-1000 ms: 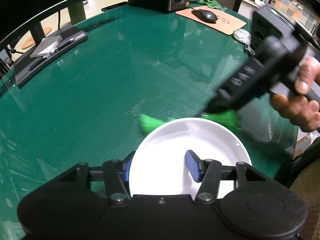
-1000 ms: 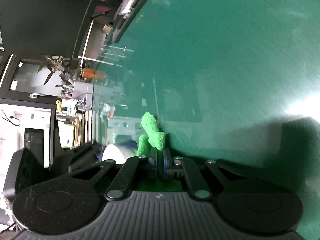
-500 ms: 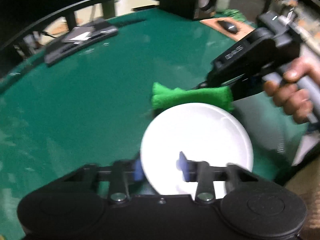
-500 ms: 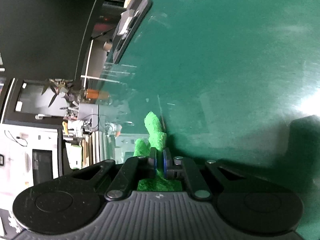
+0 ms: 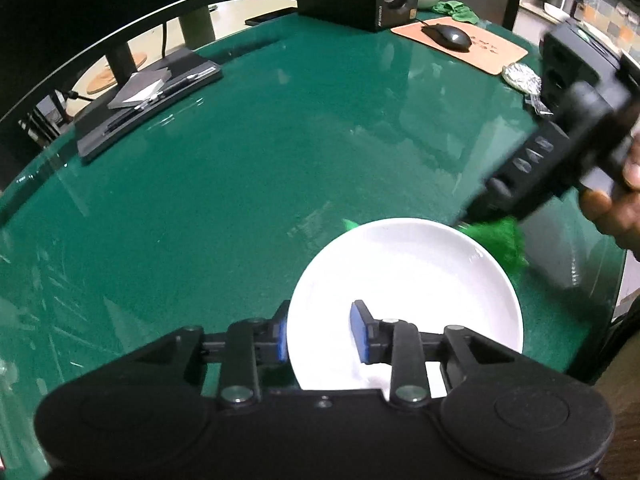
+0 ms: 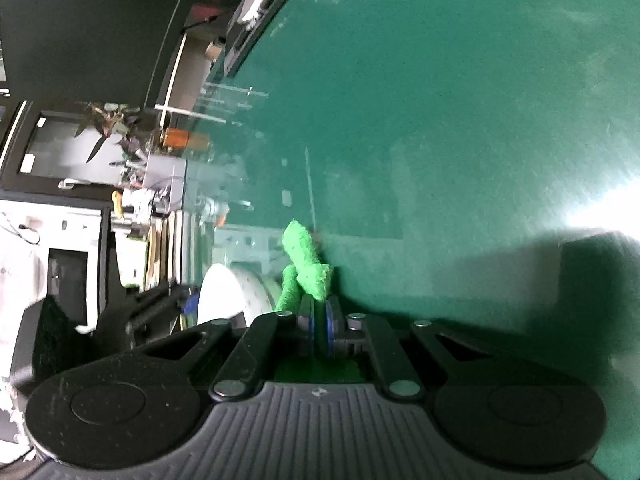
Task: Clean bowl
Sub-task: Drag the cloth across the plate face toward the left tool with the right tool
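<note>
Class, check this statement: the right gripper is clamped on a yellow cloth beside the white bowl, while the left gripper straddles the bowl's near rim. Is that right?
One detail is wrong: the cloth is green, not yellow, as the right wrist view shows. The right gripper is shut on it beside the white bowl, and the left gripper, its jaws opening, straddles the bowl's near rim.

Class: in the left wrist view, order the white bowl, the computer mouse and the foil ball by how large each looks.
1. White bowl, though nearest the camera.
2. Computer mouse and foil ball: alike, unranked.
</note>
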`<action>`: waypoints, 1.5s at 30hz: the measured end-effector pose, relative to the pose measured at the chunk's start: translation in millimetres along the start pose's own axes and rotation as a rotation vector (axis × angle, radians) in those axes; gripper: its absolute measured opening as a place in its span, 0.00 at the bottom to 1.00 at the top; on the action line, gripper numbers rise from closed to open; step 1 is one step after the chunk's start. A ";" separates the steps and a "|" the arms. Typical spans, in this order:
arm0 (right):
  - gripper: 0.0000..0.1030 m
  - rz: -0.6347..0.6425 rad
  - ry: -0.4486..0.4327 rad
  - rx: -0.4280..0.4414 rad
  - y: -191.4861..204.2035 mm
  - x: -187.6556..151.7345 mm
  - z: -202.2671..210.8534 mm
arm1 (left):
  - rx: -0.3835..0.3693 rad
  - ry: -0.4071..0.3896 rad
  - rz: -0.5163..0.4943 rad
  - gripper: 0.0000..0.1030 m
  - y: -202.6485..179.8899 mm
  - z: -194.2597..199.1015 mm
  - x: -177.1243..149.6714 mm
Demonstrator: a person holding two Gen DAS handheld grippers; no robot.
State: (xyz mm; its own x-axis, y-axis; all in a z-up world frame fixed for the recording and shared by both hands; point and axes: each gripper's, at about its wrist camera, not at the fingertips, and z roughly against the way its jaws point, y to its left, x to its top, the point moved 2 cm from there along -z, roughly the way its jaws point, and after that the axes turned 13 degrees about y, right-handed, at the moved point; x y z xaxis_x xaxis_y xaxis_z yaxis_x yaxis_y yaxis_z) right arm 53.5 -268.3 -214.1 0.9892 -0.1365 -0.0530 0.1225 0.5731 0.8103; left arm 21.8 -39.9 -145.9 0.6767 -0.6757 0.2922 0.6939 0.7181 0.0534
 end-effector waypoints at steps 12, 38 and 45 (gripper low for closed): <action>0.08 -0.002 -0.019 0.035 -7.1 -3.6 10.2 | -0.023 0.005 -0.032 0.33 -0.6 -2.1 4.1; 0.07 0.020 -0.015 0.022 1.3 6.5 -1.0 | -0.028 -0.007 -0.020 0.40 -4.2 -4.8 7.2; 0.08 0.063 -0.007 0.045 21.1 21.0 -19.9 | -0.036 -0.004 -0.008 0.41 -3.7 -5.2 7.7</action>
State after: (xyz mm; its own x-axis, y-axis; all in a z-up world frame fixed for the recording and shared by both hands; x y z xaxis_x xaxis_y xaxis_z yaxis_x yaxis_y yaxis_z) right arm 78.4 -243.0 -209.7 0.9943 -0.1068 0.0024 0.0564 0.5439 0.8372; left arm 25.7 -48.6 -148.8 0.6703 -0.6804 0.2962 0.7076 0.7063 0.0215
